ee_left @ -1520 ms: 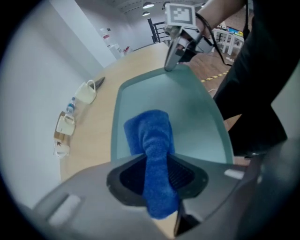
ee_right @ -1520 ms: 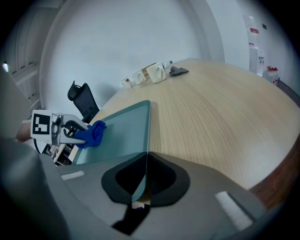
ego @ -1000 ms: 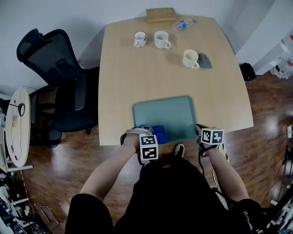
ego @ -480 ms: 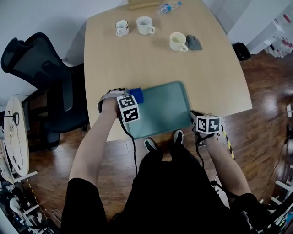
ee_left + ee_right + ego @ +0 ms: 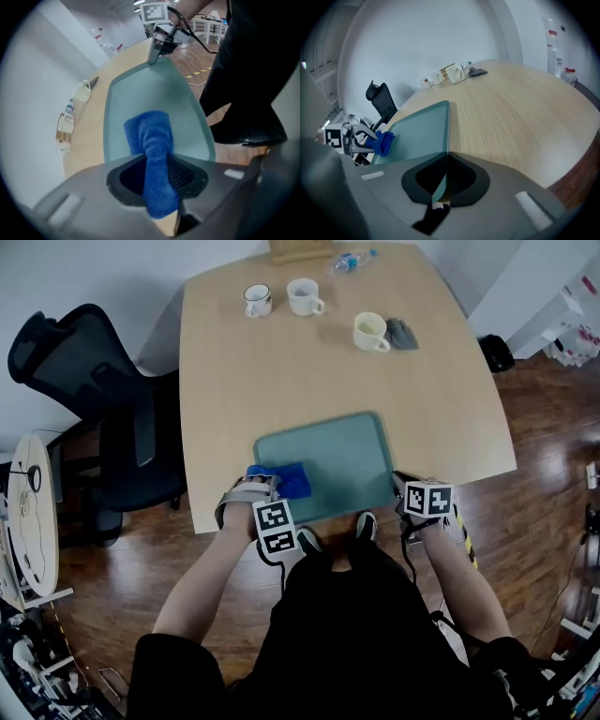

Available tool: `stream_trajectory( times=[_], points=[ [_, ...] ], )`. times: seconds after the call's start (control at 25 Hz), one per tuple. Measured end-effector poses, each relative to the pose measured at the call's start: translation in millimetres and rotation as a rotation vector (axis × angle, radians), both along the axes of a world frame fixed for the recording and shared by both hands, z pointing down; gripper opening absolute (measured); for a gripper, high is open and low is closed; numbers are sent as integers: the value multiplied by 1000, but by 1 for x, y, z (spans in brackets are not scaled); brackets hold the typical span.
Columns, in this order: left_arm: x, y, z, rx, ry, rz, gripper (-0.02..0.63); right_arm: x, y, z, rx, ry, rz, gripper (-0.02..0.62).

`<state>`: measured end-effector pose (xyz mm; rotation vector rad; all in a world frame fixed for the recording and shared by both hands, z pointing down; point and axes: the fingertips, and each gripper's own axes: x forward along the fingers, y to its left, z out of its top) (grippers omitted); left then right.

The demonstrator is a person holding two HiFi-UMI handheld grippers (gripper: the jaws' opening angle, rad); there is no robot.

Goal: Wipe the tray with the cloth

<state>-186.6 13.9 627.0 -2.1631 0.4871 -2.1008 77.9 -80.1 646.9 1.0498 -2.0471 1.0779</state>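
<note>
Left gripper view: our left gripper [image 5: 157, 183] clamps cloth [image 5: 149, 136] against tray [image 5: 140, 89], near corner; our right gripper [image 5: 443, 176] pinches tray edge.

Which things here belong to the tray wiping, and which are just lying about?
In use: blue cloth, held in the left gripper's jaws; teal tray, near edge clamped by the right gripper.
Lying about: dark-rimmed mug, white mug, cream mug, small grey item, water bottle, wooden box, office chair.
</note>
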Motion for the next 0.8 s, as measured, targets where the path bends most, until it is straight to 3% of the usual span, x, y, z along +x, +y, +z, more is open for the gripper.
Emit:
stream_trajectory(
  times=[0.28,0.56,0.68,0.8],
  points=[
    [24,54,0,-23,22,36,120,-2,2,7,-17,2,-18,18],
    [31,69,1,12,10,67,120,-1,3,11,-22,35,-33,18],
    [23,55,-7,26,90,-78,120,-2,2,12,-29,37,-31,18],
    [0,32,-29,30,307,-442,120,0,0,12,-36,30,-30,18]
  ],
)
